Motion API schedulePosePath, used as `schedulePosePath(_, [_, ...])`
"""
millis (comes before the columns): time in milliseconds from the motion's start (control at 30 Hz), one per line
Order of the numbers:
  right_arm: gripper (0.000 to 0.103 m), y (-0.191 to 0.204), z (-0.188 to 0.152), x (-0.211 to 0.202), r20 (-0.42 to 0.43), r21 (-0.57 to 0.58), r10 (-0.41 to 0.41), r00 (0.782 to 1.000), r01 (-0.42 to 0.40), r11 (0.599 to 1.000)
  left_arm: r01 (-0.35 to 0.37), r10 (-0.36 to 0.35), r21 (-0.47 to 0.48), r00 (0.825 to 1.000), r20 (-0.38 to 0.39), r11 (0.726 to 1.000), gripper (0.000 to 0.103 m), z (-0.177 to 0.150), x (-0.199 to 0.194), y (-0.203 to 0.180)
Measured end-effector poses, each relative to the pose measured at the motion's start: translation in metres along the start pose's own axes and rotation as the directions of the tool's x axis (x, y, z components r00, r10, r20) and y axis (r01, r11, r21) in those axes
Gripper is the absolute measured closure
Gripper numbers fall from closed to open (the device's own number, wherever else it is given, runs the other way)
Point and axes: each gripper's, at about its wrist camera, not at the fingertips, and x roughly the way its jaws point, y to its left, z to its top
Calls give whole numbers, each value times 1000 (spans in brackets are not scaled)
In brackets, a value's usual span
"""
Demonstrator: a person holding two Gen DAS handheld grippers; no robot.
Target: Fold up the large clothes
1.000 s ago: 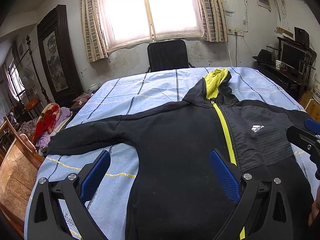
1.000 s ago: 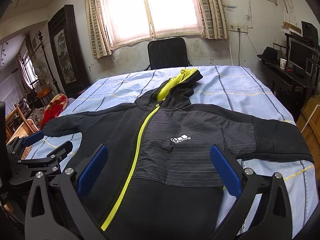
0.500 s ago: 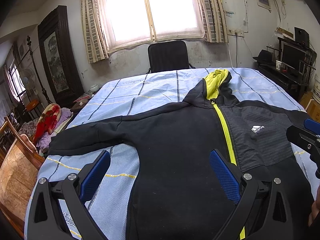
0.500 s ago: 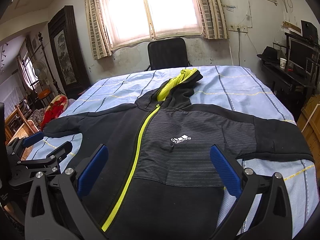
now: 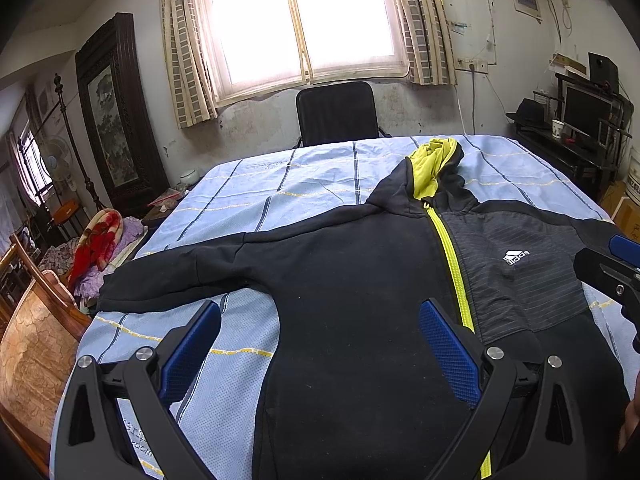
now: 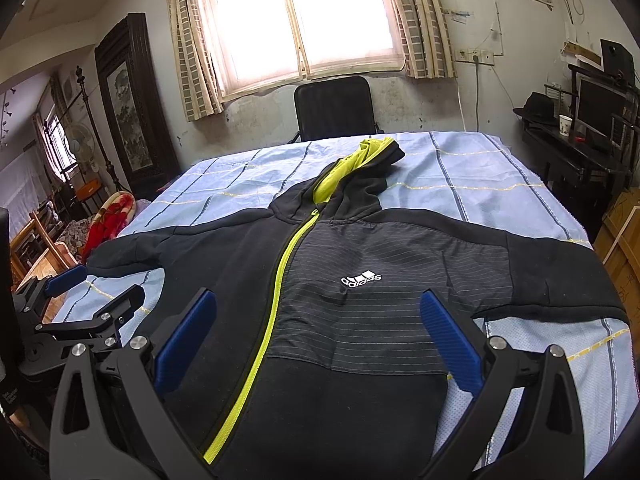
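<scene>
Hoodie (image 6: 360, 300) lies flat, unfolded; left gripper (image 5: 320, 352) and right gripper (image 6: 316, 340) hover, jaws wide open, empty; looks like sleeve grab next.

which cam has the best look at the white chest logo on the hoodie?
Right wrist: the logo sits near frame centre, large and legible on the grey striped panel of the hoodie. In the left wrist view the logo is smaller, skewed, far right.
</scene>
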Motion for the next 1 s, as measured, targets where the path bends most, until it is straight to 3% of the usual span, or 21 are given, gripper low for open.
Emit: schedulePosePath(1000, [4, -15, 1, 6, -12, 50, -17, 1000, 18, 999, -14, 14, 35, 1000, -2, 999, 3, -8, 6, -6])
